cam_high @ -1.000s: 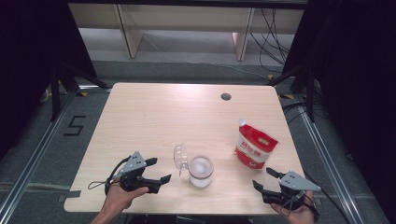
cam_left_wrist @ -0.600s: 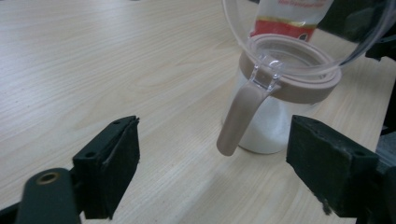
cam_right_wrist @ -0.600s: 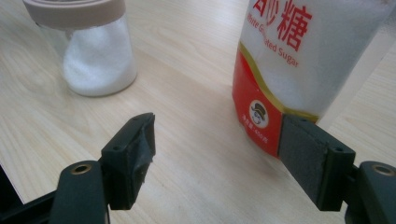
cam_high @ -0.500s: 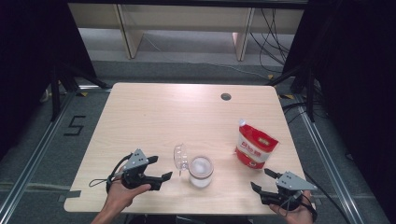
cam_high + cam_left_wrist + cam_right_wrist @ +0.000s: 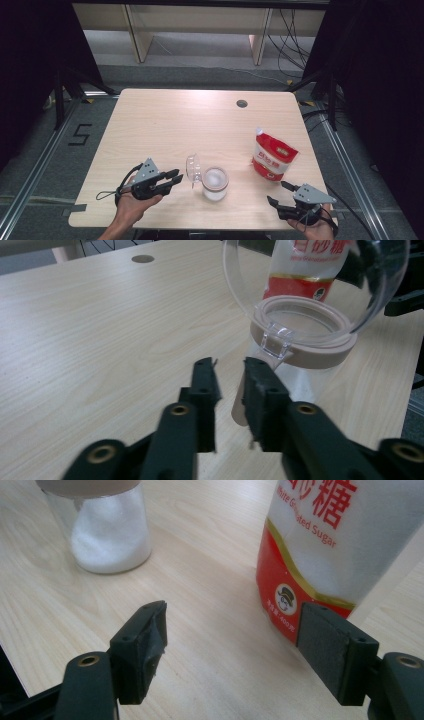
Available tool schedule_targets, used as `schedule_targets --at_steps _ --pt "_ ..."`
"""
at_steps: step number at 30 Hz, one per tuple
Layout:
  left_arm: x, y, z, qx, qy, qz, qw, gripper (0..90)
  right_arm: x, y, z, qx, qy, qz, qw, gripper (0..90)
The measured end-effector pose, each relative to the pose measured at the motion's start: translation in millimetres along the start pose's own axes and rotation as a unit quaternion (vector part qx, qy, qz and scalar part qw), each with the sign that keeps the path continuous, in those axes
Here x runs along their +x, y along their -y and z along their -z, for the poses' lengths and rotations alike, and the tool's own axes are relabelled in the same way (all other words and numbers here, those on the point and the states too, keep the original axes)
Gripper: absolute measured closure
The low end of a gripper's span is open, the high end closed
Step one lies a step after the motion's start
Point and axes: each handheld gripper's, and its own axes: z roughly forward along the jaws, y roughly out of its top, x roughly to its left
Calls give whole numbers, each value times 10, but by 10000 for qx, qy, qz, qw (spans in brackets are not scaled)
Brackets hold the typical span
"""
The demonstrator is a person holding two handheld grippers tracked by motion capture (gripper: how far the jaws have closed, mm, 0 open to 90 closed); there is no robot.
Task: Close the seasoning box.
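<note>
Jar (image 5: 215, 183) with its clear lid (image 5: 192, 168) flipped open sits low center of the high view. My left gripper (image 5: 174, 179), just left of it, has been closing, nearly clenched, nothing between. Right gripper (image 5: 278, 193), lower right, stands released near the sugar bag (image 5: 272, 159).

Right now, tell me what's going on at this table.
A person holds a gripper in each hand. The left gripper has just been closing its fingers, nothing between them, short of the open-lidded jar of white grains. The right gripper sits open, aimed at the red and white sugar bag standing on the table.
</note>
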Motion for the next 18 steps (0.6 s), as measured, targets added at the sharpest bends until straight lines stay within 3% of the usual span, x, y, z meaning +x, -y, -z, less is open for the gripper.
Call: schedule_targets --at_steps 2,3,4,5,6,8,12,13,18 --pt "-1 -7 0 -20 52 -81 10000 813 22 1 3 37 -17 -116 9999 296" --pt "-21 -11 2 -14 71 -44 10000 841 19 1 -8 -32 -11 -72 10000 296" --pt "-27 -27 5 -15 114 -193 9997 879 13 -3 -9 -2 -29 -24 10000 296" --pt "-27 -27 5 -15 114 -193 9997 887 13 -3 -9 -2 -29 -24 10000 296" --pt "-54 -26 -7 -87 154 -50 9998 887 10 -1 -12 0 -44 -21 10000 296" --pt "-70 -40 -12 -69 180 -183 9996 893 18 -7 -12 15 -62 11 10000 296" --pt "-121 -52 -38 -95 256 -142 9995 894 37 -19 -12 25 -106 15 9999 296" --pt "-125 -57 -40 -105 260 -156 9995 894 31 -21 -19 -31 -34 152 9999 296" --pt "-115 -89 -29 -163 220 -292 9992 893 50 -32 -19 -19 -50 136 9999 296"
